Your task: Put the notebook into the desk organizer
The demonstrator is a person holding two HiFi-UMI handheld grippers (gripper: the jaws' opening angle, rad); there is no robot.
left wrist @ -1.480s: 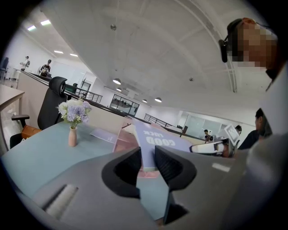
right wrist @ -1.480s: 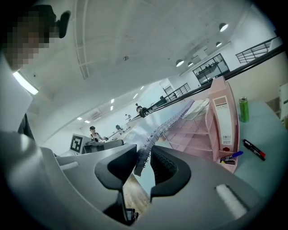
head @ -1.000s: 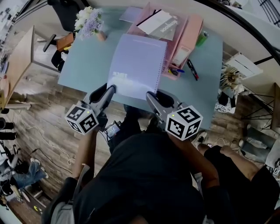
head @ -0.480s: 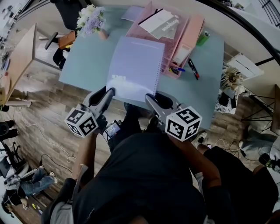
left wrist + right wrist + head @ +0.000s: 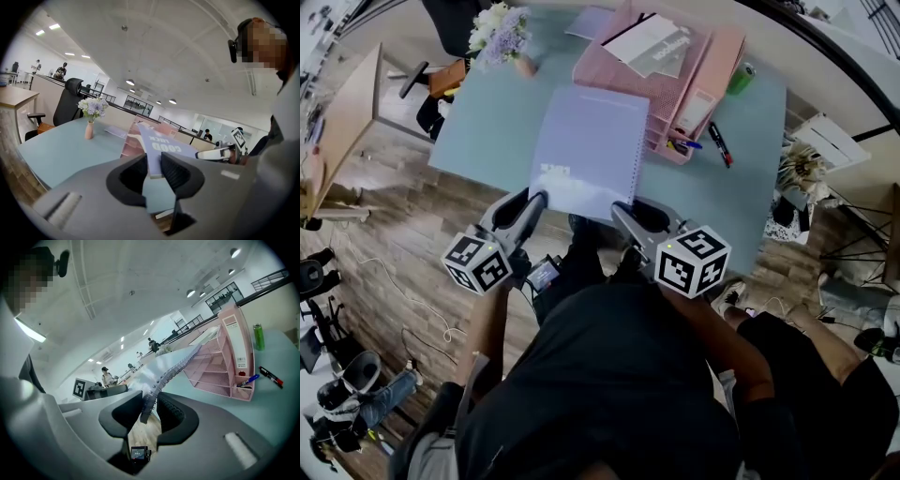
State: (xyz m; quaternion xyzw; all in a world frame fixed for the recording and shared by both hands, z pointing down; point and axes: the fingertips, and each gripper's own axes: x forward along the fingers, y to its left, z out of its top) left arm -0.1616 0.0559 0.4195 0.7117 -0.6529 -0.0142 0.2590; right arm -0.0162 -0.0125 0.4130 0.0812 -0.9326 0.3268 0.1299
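A lavender spiral notebook (image 5: 589,150) hangs tilted over the near half of the pale green table (image 5: 487,131). My left gripper (image 5: 536,199) is shut on its near left corner, and my right gripper (image 5: 623,208) is shut on its near right corner at the spiral edge. In the left gripper view the notebook cover (image 5: 164,144) runs out from between the left gripper's jaws (image 5: 154,166). The right gripper view shows the wire binding (image 5: 164,376) pinched in the right gripper (image 5: 151,408). The pink desk organizer (image 5: 675,66) stands just beyond the notebook's far right corner and holds papers.
A vase of flowers (image 5: 502,33) stands at the table's far left. A green can (image 5: 741,77) and two pens (image 5: 717,145) lie right of the organizer. An office chair (image 5: 441,80) stands off the left side. Other people are at desks in the background.
Both grips are unchanged. The table and organizer have slid slightly up the head view, so the notebook sits a little nearer the table's near edge.
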